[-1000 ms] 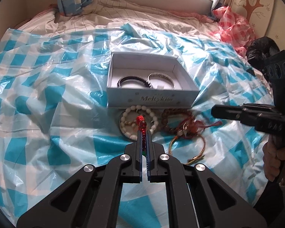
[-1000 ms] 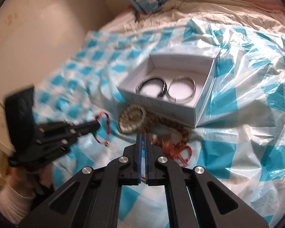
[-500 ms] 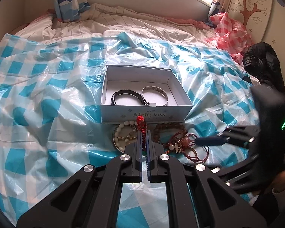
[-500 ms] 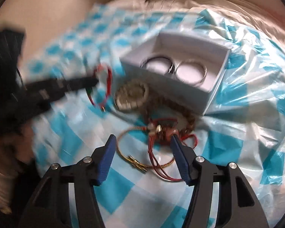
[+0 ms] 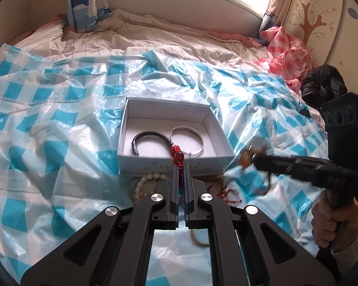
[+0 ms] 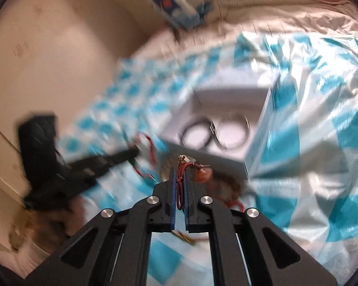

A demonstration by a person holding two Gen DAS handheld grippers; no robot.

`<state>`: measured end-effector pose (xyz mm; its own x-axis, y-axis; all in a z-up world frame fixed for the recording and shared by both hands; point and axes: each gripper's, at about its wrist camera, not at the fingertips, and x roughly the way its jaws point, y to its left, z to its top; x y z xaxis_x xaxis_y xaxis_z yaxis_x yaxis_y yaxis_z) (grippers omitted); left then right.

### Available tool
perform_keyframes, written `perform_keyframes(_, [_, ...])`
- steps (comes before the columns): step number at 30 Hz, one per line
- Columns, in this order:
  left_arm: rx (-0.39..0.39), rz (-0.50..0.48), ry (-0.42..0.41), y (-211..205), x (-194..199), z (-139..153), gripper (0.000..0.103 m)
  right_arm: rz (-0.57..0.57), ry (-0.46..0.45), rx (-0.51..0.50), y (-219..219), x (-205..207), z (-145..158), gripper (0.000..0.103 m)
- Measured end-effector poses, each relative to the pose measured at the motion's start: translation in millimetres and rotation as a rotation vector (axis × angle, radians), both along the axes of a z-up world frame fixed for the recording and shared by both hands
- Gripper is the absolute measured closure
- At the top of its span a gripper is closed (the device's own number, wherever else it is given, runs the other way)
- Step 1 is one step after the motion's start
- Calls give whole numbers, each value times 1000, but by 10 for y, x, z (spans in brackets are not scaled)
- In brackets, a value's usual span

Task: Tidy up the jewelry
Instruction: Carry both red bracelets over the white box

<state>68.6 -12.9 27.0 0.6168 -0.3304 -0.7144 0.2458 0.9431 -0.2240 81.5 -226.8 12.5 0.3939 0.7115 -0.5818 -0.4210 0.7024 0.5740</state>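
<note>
Closure of the right gripper (image 6: pixel 180 166) has just taken place: half a second ago its fingers stood wide over the tangle on the bed, and now they are clamped on the red cord bracelet (image 6: pixel 181 181), whose amber pendant (image 6: pixel 202 176) hangs beside the tips. In the left wrist view the pendant is seen lifted clear of the checked plastic sheet (image 5: pixel 59 124). The left gripper (image 5: pixel 179 166) is clamped on a red bead strand (image 5: pixel 177 156), now raised before the white box (image 5: pixel 128 124). Both pieces are judged ready for placing beside the two bangles there.
</note>
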Motion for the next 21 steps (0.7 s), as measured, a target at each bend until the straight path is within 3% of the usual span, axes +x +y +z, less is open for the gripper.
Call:
perform_keyframes(5, [-47,5,-9,-43,145,35,100,-36,-53,72,-47,169,227,97])
perform_keyframes(11, [-99,24,-8,-58,334,-8,100,-41,-67,29,36,412,239,97])
perform_keyframes(21, [-100,36,-5,-44,410,-45,100,-56,-76,24,23,432,194,97])
